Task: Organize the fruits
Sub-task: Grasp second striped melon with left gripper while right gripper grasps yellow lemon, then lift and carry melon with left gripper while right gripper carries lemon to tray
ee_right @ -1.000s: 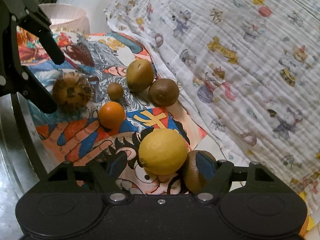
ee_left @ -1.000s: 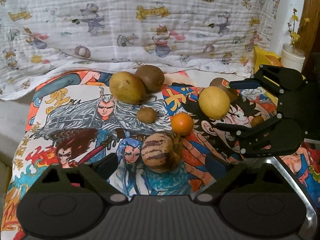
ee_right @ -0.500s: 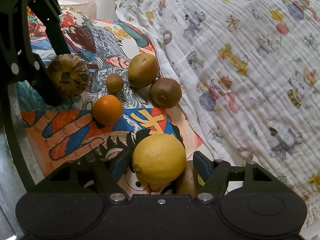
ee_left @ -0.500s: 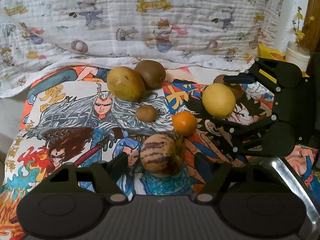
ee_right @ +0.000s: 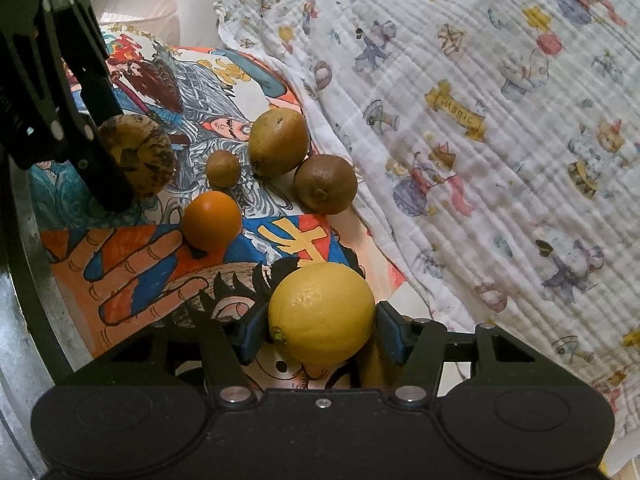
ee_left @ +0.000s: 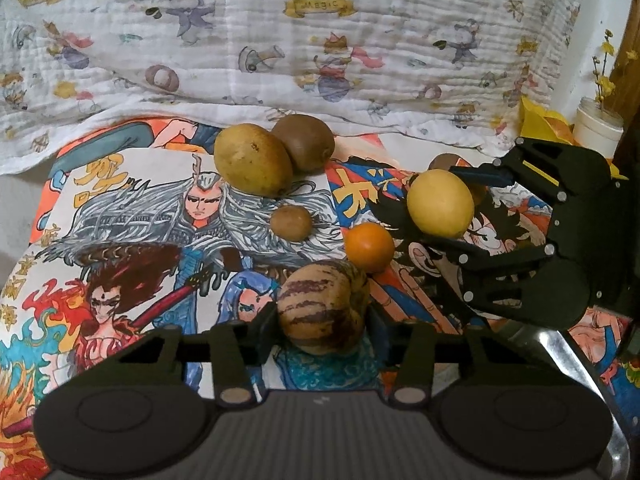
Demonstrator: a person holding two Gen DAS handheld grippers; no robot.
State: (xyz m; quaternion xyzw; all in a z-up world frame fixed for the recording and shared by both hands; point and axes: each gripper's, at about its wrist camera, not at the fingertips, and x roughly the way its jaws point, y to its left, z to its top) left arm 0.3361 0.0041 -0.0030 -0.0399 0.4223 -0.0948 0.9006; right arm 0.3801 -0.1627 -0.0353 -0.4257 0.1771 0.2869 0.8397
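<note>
White cartoon-print blanket fills upper frame; colourful anime-drawing cloth across centre and lower left; white pot with yellow flowers far right; pale basket upper left, right-wrist view.

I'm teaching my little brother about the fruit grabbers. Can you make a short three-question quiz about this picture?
1. True or false: the left gripper has the striped melon-like fruit between its fingers.
2. Which fruit sits between the right gripper's fingers? A) orange B) lemon C) kiwi
3. Fill in: the small orange lies on the colourful ____ poster.

Key: 1 true. 2 B, the lemon. 3 cartoon.
</note>
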